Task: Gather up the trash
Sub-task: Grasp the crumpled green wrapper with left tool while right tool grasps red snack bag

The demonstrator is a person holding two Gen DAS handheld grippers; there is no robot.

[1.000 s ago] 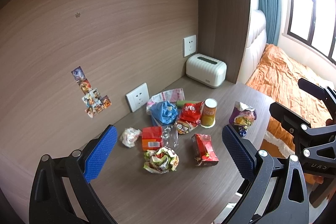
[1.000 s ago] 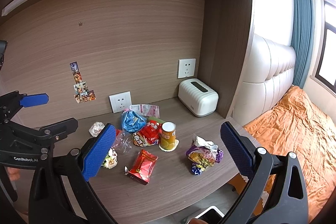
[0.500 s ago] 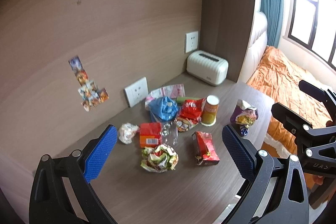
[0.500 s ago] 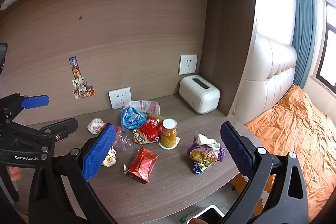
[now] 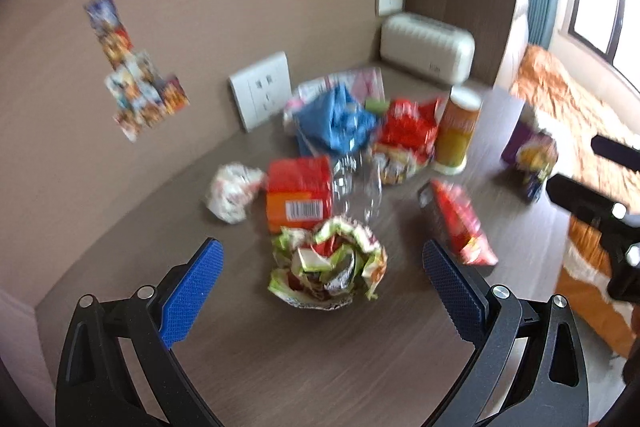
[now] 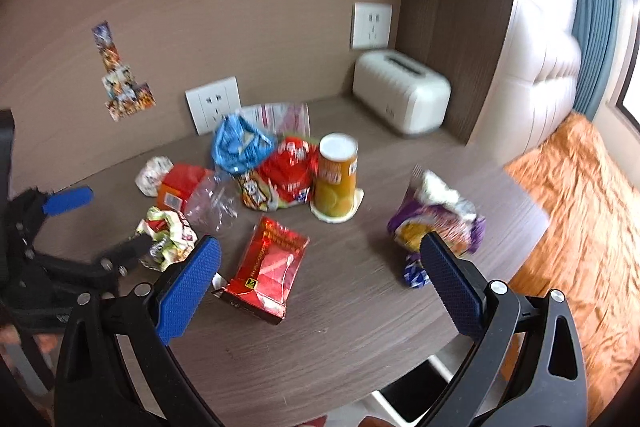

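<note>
Trash lies scattered on a wooden desk (image 5: pixel 304 359). My left gripper (image 5: pixel 322 289) is open, its blue pads either side of a crumpled green-and-red wrapper (image 5: pixel 328 265). Behind that wrapper sit an orange box (image 5: pixel 299 193), a clear plastic bottle (image 5: pixel 358 183), a white paper ball (image 5: pixel 232 189), a blue bag (image 5: pixel 334 123), a red bag (image 5: pixel 408 129) and an orange can (image 5: pixel 456 131). My right gripper (image 6: pixel 320 281) is open above a flat red packet (image 6: pixel 268 267), with a purple snack bag (image 6: pixel 436 223) by its right pad. The same red packet (image 5: pixel 456 223) shows in the left wrist view.
A white toaster-shaped box (image 6: pixel 400 91) stands at the back right corner, and wall sockets (image 6: pixel 214 103) sit behind the pile. Right of the desk edge lies a bed with an orange cover (image 6: pixel 588 195). A bin opening (image 6: pixel 416 387) shows below the desk's front edge.
Both grippers have dropped and moved in toward the desk. The trash looks much larger, and the crumpled wrapper now sits between the left pads. Both stay open.
</note>
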